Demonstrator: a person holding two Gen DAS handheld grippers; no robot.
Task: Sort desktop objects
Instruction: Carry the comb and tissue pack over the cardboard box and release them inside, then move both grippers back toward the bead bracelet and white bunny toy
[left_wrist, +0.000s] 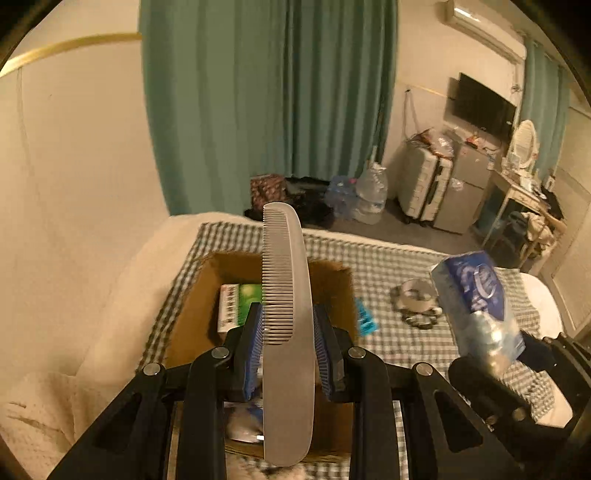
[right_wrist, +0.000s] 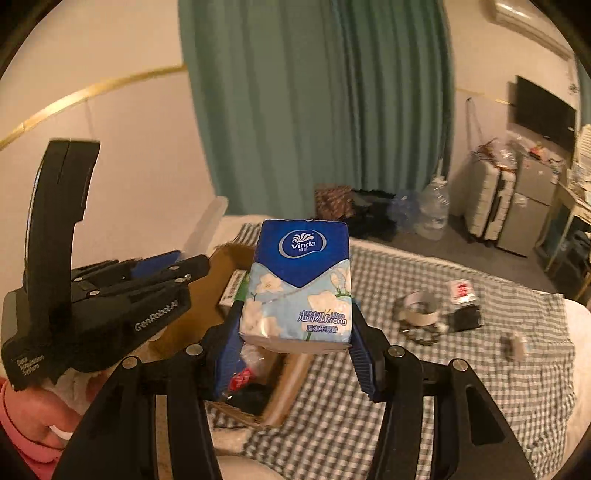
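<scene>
My left gripper (left_wrist: 288, 332) is shut on a grey metal comb (left_wrist: 286, 295), held upright above an open cardboard box (left_wrist: 192, 306). A green and white packet (left_wrist: 236, 302) lies inside the box. My right gripper (right_wrist: 295, 328) is shut on a blue Vinda tissue pack (right_wrist: 299, 280), held above the box's right edge (right_wrist: 291, 384). The tissue pack (left_wrist: 476, 299) and right gripper show at the right of the left wrist view. The left gripper (right_wrist: 162, 266) shows at the left of the right wrist view.
The box sits on a checked cloth (right_wrist: 424, 369) over a bed. On the cloth lie a tape roll (right_wrist: 419, 308), a small black item (right_wrist: 465, 317), a red and white card (right_wrist: 460, 290), a small grey object (right_wrist: 515, 345) and a blue packet (left_wrist: 365, 317). Suitcases (right_wrist: 491, 206) stand beyond.
</scene>
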